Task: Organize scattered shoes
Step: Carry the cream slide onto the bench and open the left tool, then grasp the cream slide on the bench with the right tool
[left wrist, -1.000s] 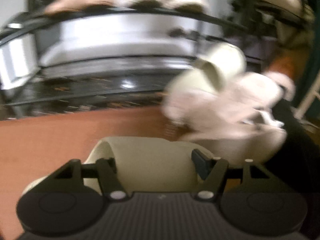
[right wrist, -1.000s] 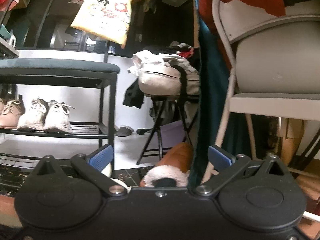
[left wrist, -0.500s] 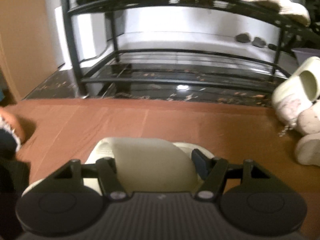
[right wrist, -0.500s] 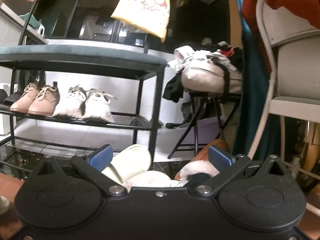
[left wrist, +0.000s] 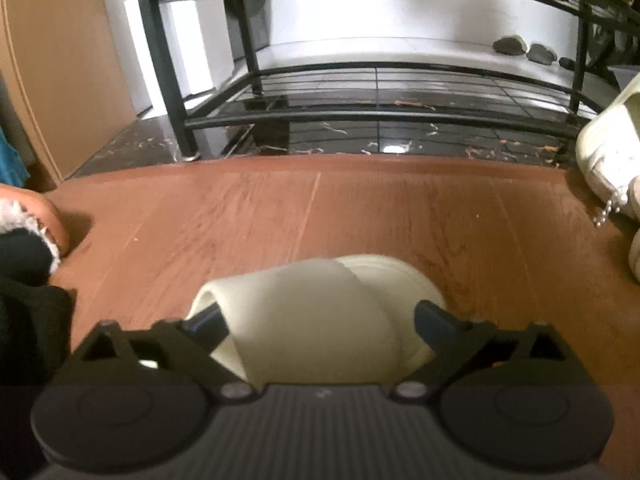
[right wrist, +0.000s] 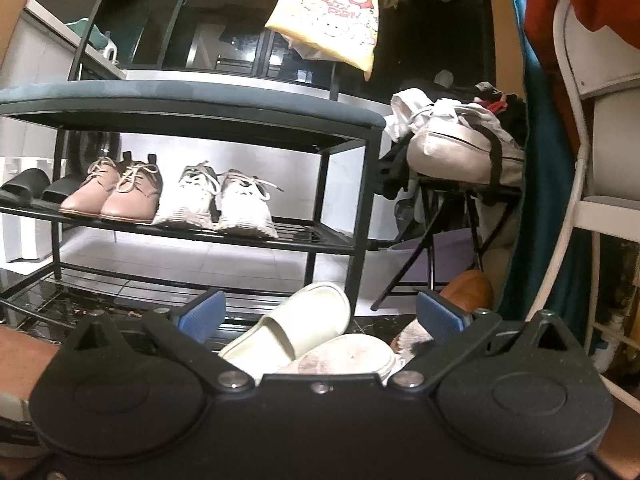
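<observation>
While our left gripper [left wrist: 316, 320] clamps a cream slide [left wrist: 308, 320], our right gripper [right wrist: 320, 314] gapes wide, shoe rack [right wrist: 360, 200] at twelve o'clock.

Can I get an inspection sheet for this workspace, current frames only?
Surface: brown wood floor, dark tile under the rack.
Job's things: cream slipper in left claw; shoe pile on floor; three pairs on shoe rack middle shelf.
Clutter: yellow bag, clothes heap, chair.
Grippers: left shut on slipper; right claw open, holding nothing.
Cables: nothing seen.
Surroundings: wood panel beside the rack.
</observation>
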Available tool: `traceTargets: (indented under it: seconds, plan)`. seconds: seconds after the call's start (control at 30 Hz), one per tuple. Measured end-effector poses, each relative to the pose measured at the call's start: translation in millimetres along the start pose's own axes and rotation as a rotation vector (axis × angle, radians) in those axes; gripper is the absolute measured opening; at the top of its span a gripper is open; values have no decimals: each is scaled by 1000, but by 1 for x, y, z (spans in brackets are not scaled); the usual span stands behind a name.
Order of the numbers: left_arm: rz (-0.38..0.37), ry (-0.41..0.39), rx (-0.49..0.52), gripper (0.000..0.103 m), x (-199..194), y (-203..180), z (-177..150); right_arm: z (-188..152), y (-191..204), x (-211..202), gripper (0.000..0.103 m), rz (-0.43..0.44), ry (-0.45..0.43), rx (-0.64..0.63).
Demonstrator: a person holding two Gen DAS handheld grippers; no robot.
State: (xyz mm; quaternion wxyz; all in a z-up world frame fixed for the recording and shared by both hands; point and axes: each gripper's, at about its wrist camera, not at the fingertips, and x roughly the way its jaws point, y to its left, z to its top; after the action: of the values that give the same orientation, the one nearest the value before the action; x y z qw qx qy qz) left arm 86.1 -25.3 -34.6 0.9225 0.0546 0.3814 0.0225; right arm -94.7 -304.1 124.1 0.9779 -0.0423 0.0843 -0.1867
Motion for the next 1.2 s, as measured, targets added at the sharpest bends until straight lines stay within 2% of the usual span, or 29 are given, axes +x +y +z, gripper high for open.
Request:
traceTargets:
  seconds: [0.07,0.2,0.37,0.43,0.53,0.6,0.73,0.83,0.87,0.93,1.07,1.2]
  plan:
    - [-1,6,1,102,-6,-1,2,1,-1,-2,103,4,0,0]
    - [4,8,18,102,-18,-3,4,3,-1,-5,103,7,11,14]
    - [36,130,9,102,-21,6,2,2,2,-7,103,18,20,37]
    - [48,134,-33,102,-30,19,0,1,6,-7,103,32,33,51]
    - [45,99,-80,102,-47,35,6,-2,14,-2,103,69,77,73]
    - [37,57,-96,102,-60,44,10,-3,21,5,103,131,136,113]
    - [-3,-91,-46,102,-101,70,17,-13,54,33,103,361,387,265]
    - [1,-130,-18,102,-115,84,16,-29,95,54,103,520,586,362]
    - [6,-137,-14,102,-118,88,16,-33,109,57,103,550,606,358]
    - [19,-140,-16,102,-122,98,15,-41,146,61,103,592,604,290]
    - [33,-106,-77,102,-117,113,13,-54,193,68,103,656,598,245]
    - [28,-101,-116,102,-112,126,13,-60,220,67,103,685,480,142]
